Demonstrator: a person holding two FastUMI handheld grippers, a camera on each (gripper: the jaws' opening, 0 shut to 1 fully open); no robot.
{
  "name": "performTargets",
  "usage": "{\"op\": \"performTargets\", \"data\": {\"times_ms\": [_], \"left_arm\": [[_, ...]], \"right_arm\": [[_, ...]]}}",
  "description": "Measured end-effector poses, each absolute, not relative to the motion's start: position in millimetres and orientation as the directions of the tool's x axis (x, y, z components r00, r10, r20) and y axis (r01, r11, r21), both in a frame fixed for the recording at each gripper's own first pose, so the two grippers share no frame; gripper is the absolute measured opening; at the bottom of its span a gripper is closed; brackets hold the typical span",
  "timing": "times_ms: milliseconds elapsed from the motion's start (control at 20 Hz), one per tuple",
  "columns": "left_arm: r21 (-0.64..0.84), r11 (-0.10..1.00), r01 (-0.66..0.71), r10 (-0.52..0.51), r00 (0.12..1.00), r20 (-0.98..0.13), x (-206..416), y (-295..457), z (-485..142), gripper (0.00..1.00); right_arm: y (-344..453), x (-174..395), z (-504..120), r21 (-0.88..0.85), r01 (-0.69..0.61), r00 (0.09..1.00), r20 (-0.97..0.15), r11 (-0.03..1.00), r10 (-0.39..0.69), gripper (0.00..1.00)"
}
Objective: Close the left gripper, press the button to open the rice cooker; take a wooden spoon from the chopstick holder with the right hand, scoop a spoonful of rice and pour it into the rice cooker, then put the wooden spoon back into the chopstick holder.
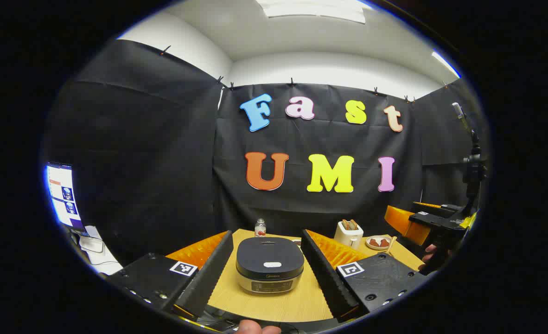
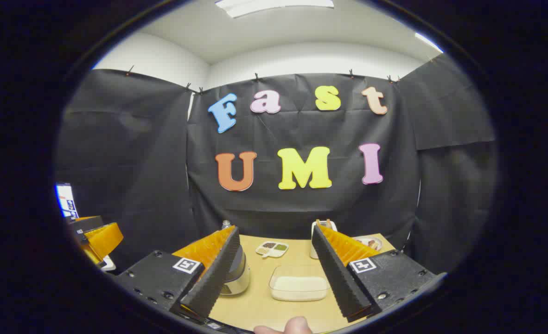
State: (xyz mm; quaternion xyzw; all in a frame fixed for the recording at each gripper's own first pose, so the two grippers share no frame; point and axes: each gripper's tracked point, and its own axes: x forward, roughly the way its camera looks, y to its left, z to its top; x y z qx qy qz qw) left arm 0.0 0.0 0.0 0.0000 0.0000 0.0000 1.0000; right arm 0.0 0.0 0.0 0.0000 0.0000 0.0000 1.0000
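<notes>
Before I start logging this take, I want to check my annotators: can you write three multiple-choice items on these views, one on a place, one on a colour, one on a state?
1. In the left gripper view, where is the rice cooker?
A. Between the gripper's fingers
B. Off the table
C. Behind the white holder

2. What colour is the cooker's lid?
A. Red
B. Dark grey
C. Yellow

3. How is the left gripper set?
A. Shut on the cooker
B. Shut on a spoon
C. Open

Answers: 1 A, the cooker sits framed by the two fingers; 2 B, the top is dark grey above a pale body; 3 C, the fingers stand wide apart.
</notes>
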Motion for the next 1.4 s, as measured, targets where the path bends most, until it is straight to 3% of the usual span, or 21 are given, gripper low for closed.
{"op": "performTargets", "data": {"times_ms": [1400], "left_arm": [[-0.02,1.0,0.011,-0.013,0.997,-0.082,26,12,-35,0.94]], "right_arm": [[-37,4,0,-0.051,0.089,0.996,-0.007,0.995,-0.09,1.0]]}}
